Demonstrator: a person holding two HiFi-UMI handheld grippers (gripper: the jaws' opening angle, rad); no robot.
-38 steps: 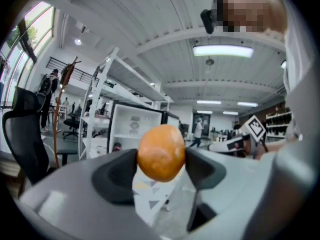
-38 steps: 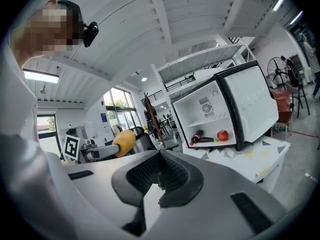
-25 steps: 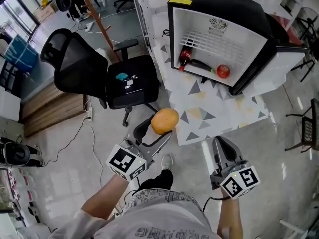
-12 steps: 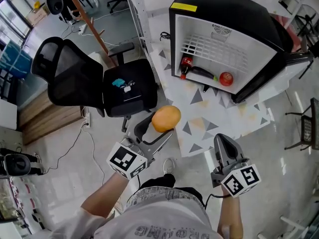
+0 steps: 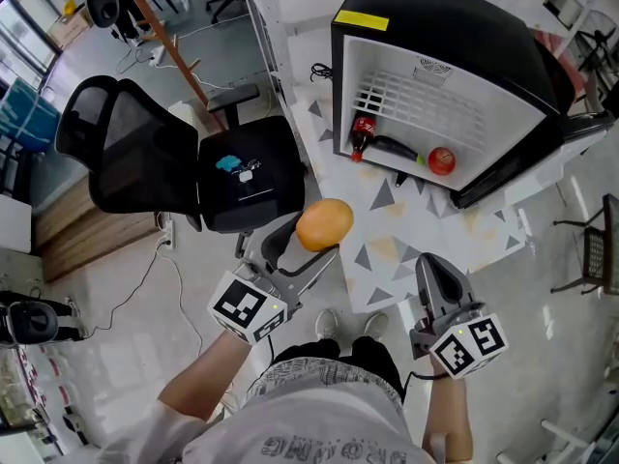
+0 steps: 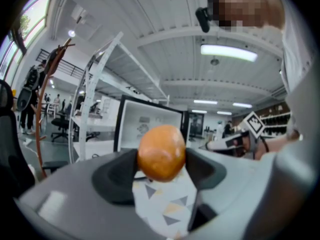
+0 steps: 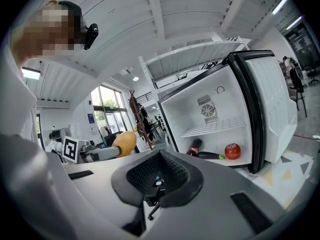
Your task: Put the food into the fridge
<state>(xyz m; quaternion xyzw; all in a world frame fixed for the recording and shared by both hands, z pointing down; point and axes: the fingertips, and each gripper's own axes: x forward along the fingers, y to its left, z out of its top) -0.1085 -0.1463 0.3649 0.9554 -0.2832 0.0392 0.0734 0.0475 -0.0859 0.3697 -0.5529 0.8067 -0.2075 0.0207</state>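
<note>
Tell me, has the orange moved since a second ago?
Yes. The orange, held in the left tongs, has come closer to the open fridge, farther along the patterned mat's edge.

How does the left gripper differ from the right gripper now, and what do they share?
The left gripper has its jaws apart, clamped on an orange fruit; the right gripper has its jaws together with nothing between them. In the head view the left gripper slants rightward, while the right gripper points straight ahead. Both face the open fridge.
</note>
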